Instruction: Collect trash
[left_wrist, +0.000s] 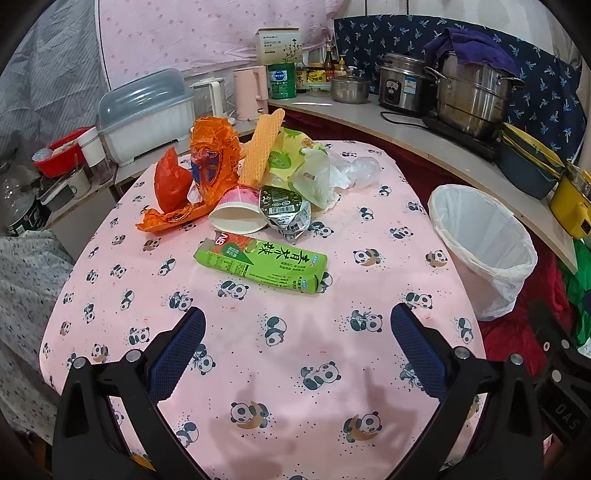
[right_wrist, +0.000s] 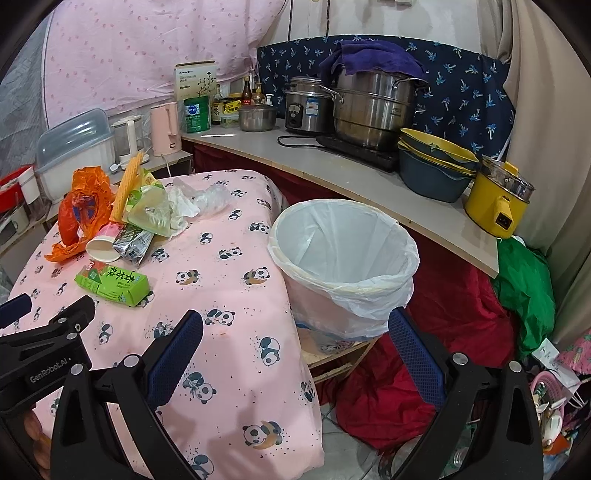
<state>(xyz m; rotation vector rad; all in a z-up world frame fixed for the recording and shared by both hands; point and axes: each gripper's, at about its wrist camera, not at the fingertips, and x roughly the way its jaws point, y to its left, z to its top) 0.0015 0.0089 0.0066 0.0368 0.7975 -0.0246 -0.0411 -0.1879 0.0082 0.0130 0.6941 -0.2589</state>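
Both grippers gape wide and empty. Your left gripper faces the green carton at twelve o'clock; close across its narrow width, then carry it to the bin at two o'clock.

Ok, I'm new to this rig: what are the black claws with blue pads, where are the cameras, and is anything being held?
They are two hand-held grippers, each carrying a fisheye camera looking along its fingers. The left gripper hangs open over the pink panda-print tablecloth, facing a trash pile: green drink carton, white paper cup, orange plastic bag. The right gripper, also open, faces the white-lined waste bin beside the table. Nothing is held.
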